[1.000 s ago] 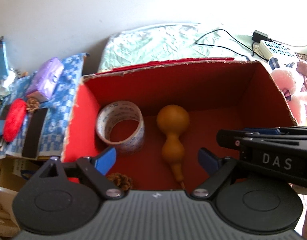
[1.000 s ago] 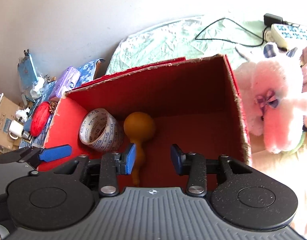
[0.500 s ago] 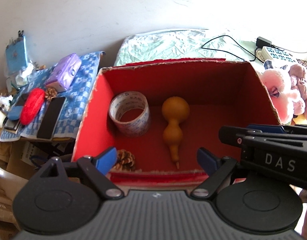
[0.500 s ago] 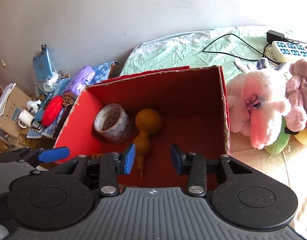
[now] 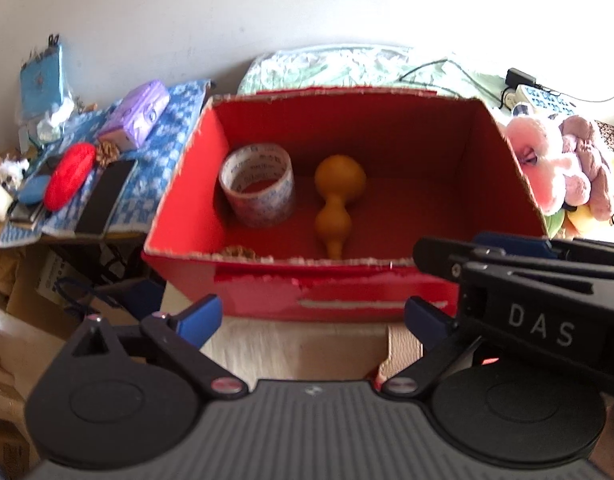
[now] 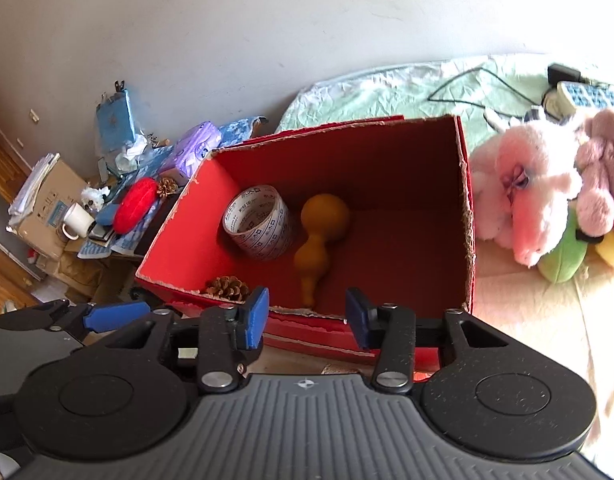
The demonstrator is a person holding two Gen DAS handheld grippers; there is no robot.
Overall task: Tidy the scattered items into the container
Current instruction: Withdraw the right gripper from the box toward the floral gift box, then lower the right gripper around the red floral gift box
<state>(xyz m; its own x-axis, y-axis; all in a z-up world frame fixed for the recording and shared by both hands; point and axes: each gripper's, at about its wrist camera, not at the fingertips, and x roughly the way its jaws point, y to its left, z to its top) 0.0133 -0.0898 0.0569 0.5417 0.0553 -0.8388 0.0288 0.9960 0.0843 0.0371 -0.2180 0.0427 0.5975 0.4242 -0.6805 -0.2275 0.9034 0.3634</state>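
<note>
Cluttered bedroom; red box [image 6: 465, 216] at 12 o'clock holds tape [image 6: 260, 222], gourd [image 6: 315, 242], pinecone [image 6: 226, 287]. Both grippers, left [image 5: 313, 317] and right [image 6: 305, 318], hang empty, jaws spread. Probably between picks; next means reaching the 10 o'clock clutter.

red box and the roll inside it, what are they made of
Red box: apparently cardboard with a red coated face, going by its ragged, pale, fibrous torn rim. Roll: seemingly glossy clear plastic packing tape, printed with dark lettering, wound as a hollow ring.
</note>
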